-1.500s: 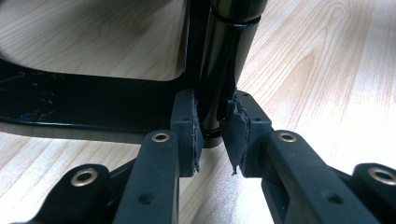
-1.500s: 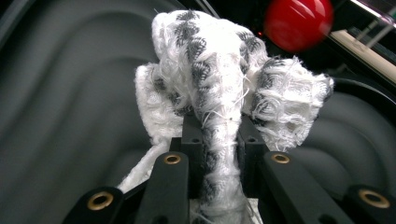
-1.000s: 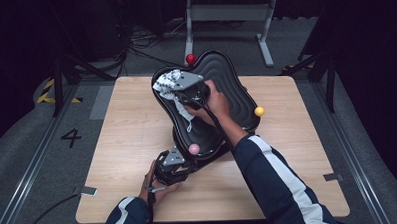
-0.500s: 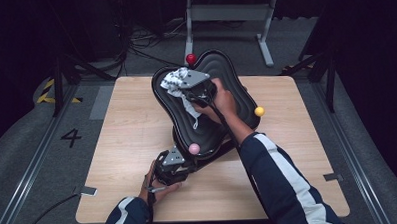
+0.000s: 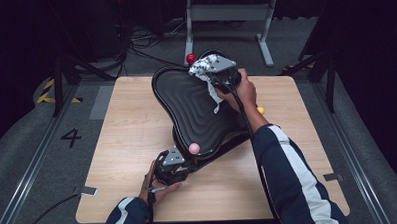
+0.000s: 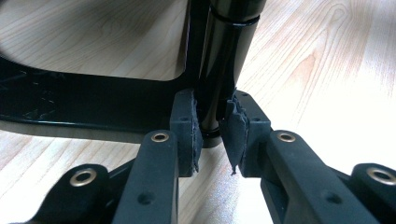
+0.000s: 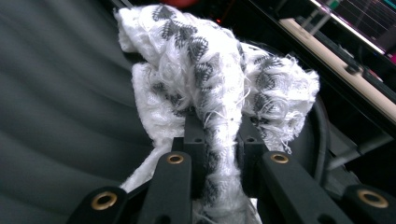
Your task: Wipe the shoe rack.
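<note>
Wiping the black ridged seat (image 5: 189,105) with a white cloth (image 7: 210,79) pinched in the right gripper (image 5: 220,73); the left gripper (image 6: 212,135) clamps its post (image 6: 224,56). Next, I'd guess, sweep the remaining surface.

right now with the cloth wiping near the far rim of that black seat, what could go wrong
The cloth is bunched and only a narrow strip sits in the right claw; dragging it across the ribbed black seat could tug it loose. The left claw steadies the seat only by a slim black post, so a harder push might twist the seat. A wide sweep might knock the red ball.
</note>
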The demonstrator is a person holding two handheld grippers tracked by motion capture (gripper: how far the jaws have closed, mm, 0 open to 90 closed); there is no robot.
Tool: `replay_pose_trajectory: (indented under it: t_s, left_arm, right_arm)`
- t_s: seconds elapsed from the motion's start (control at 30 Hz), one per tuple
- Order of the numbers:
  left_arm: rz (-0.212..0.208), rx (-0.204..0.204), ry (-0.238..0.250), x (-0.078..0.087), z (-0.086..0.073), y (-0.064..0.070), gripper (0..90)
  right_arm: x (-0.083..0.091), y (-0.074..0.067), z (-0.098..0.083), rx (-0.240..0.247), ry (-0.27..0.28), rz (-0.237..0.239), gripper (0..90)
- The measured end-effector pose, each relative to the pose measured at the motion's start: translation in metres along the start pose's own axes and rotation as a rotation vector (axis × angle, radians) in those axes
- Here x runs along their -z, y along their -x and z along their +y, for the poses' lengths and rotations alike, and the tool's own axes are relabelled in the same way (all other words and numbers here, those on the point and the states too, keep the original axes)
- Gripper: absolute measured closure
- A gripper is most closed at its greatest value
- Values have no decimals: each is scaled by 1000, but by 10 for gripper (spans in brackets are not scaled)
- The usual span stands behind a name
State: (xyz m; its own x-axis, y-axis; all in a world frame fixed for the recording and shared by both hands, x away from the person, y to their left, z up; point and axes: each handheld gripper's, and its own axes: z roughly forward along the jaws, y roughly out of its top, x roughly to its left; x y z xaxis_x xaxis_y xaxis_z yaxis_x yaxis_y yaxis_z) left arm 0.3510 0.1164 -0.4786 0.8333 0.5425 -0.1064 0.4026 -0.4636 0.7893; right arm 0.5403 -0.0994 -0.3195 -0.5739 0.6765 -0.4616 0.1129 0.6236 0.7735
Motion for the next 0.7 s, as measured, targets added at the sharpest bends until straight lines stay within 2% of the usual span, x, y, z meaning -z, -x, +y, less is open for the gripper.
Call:
replay_pose_trajectory:
  t_s: [0.07,0.17,0.27,0.4,0.57,0.7]
  left_arm:
    - [0,2,-1,0,0,0,735]
    - [1,1,2,0,0,1,735]
    - [1,0,3,0,0,0,735]
    - [3,2,9,0,0,1,735]
    - [6,-1,13,-1,0,1,735]
    - [-2,2,7,0,0,0,735]
  right_arm:
    - [-1,3,-1,-1,-5,-8,792]
    - [-4,17,-6,-33,-30,-45,792]
    - [-6,24,-10,-51,-48,-63,792]
    - [-5,31,-15,-77,-67,-61,792]
    - [-2,38,-25,-82,-102,-81,790]
    - [2,42,-33,-108,-87,-60,789]
